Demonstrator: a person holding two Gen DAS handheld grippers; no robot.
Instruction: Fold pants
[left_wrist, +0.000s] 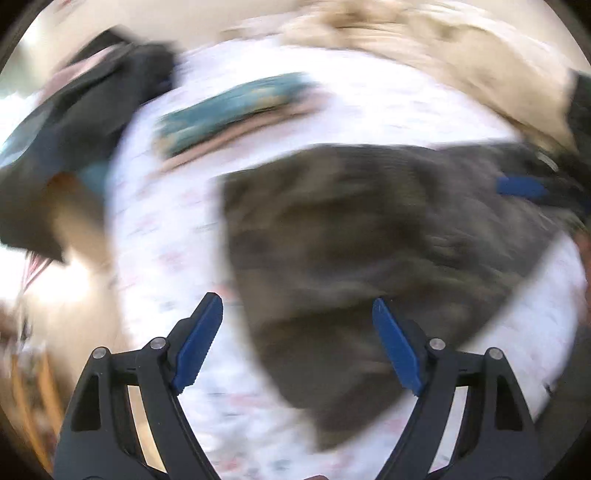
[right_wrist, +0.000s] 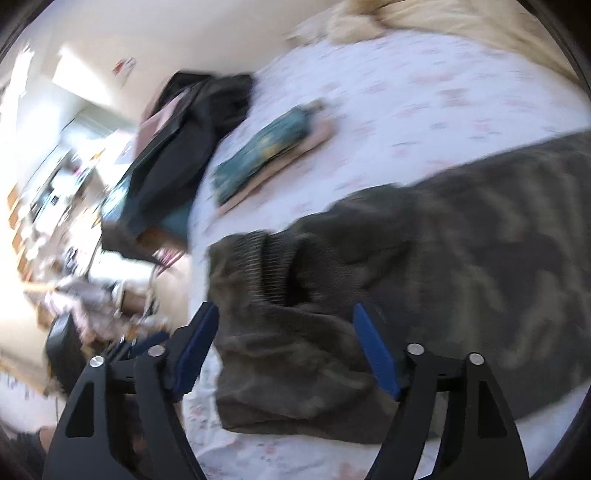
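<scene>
Left gripper (left_wrist: 297, 306): jaws spread wide, nothing pinched, poised above the near corner of the olive-grey pants (left_wrist: 369, 258). Right gripper (right_wrist: 286, 312): jaws likewise spread, empty, straddling the ribbed waistband (right_wrist: 266, 258) without pressing on it. Pants lying flat on the floral bedsheet (left_wrist: 166, 229), apparently already doubled lengthwise. Step in hand, by judgement: between folds, cloth let go, grips to be retaken. Next move probably calls for closing on two edges of one end and carrying that end over the other, layers kept aligned.

Left wrist view only: a blue pad of the other gripper at far right, at the pants' far edge; heavy blur, fabric detail lost. Right wrist view only: waistband ribbing, pants' edge near the bed's side, cluttered room beyond. Both views: teal folded garment (right_wrist: 266, 147) well apart on the sheet, dark clothes pile (right_wrist: 177, 147) at the bed's edge, beige blanket (left_wrist: 443, 44) beyond.
</scene>
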